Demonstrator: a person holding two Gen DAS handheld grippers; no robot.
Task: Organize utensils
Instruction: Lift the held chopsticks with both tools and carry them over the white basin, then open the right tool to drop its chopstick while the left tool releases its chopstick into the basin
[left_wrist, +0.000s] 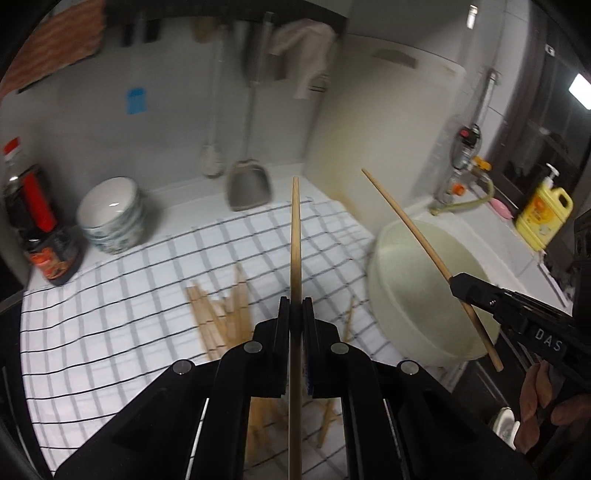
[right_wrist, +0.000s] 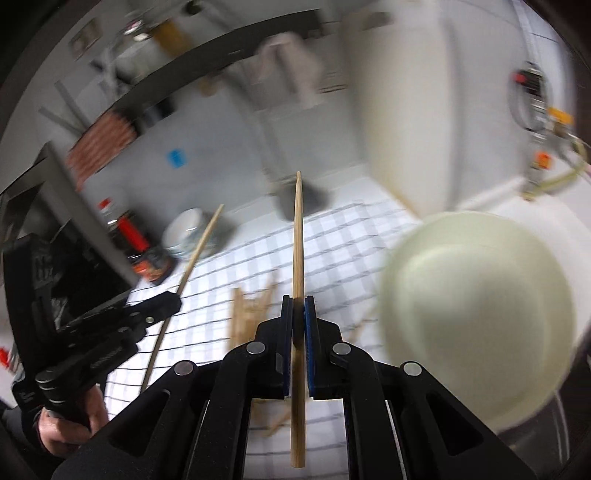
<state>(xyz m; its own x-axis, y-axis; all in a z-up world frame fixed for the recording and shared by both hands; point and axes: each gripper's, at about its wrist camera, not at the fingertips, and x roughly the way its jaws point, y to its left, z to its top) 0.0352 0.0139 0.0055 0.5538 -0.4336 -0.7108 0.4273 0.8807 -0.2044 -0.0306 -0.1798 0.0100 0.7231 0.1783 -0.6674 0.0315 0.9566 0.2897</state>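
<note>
My left gripper (left_wrist: 295, 306) is shut on a wooden chopstick (left_wrist: 295, 236) that points up and away, held above the checked cloth (left_wrist: 129, 317). My right gripper (right_wrist: 298, 304) is shut on a second chopstick (right_wrist: 298, 236), also raised. Each gripper shows in the other's view: the right one (left_wrist: 460, 286) at the right with its chopstick (left_wrist: 410, 225) over the pale bowl, the left one (right_wrist: 173, 301) at the left with its chopstick (right_wrist: 195, 254). Several loose chopsticks (left_wrist: 221, 314) lie in a pile on the cloth below; they also show in the right wrist view (right_wrist: 251, 310).
A large pale bowl (left_wrist: 424, 288) sits right of the cloth by the sink. A stack of bowls (left_wrist: 110, 216) and sauce bottles (left_wrist: 33, 218) stand at the back left. A spatula (left_wrist: 249, 184) hangs at the wall. A yellow soap bottle (left_wrist: 543, 214) stands at the far right.
</note>
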